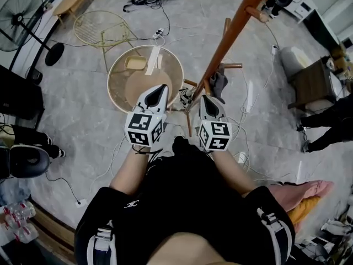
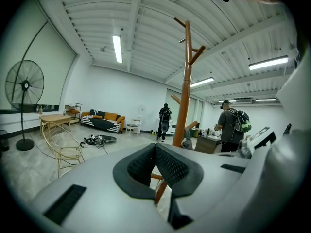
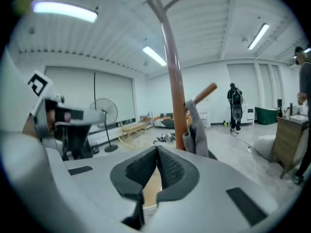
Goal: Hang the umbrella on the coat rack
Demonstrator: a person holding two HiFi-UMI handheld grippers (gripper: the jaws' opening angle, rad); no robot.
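Left gripper (image 2: 155, 147) is pinched together with nothing in it, and the right gripper (image 3: 156, 149) is pressed closed, empty too. Just ahead of the right one rises the coat rack (image 3: 172, 72), and what looks like the grey umbrella (image 3: 197, 132) hangs off a low peg. I'd call it hung. The smart move is to back straight away, clear of pole and peg, without nudging it.

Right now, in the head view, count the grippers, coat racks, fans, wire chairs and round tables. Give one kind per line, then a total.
Grippers: 2 (left gripper, right gripper)
Coat rack: 1
Fan: 1
Wire chair: 1
Round table: 1
Total: 6
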